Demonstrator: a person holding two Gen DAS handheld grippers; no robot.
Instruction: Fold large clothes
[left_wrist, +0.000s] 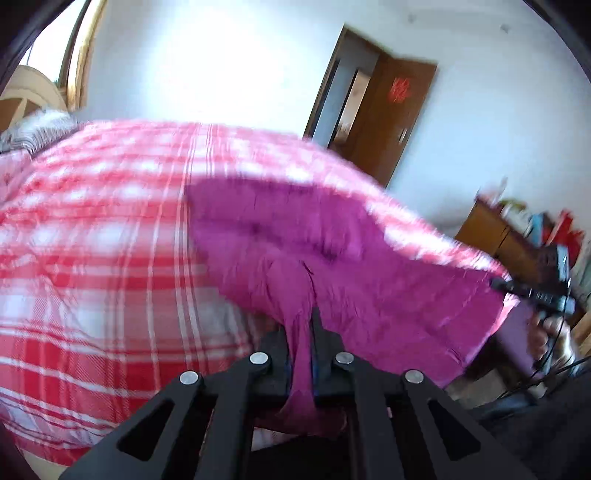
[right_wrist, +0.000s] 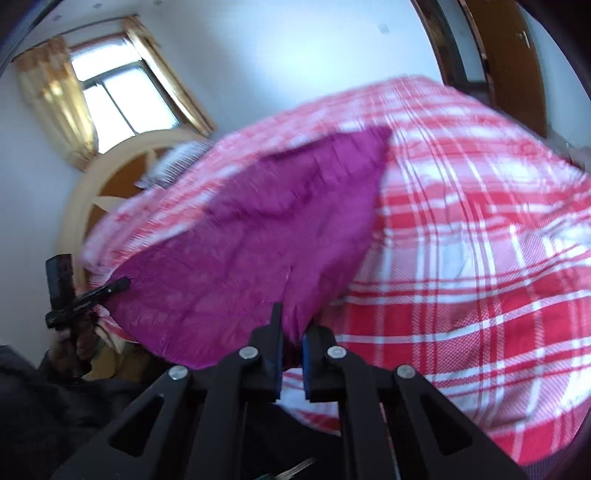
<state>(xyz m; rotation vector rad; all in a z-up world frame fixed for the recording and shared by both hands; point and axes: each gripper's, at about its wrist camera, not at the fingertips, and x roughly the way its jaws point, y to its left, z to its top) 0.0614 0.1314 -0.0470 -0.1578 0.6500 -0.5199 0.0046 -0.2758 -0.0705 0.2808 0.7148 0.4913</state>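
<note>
Wrinkled magenta garment (left_wrist: 369, 266), spread over red-and-white plaid bedding, two edges lifted.

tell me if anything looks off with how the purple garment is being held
Nothing stands out. The left tool and right tool each pinch an edge of the purple garment, which hangs wrinkled between them over the red plaid bedding.

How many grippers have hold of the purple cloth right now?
2. The left gripper pinches a bunched edge of the purple cloth; the right gripper clamps another edge, and the cloth is stretched between them above the plaid bed.
</note>
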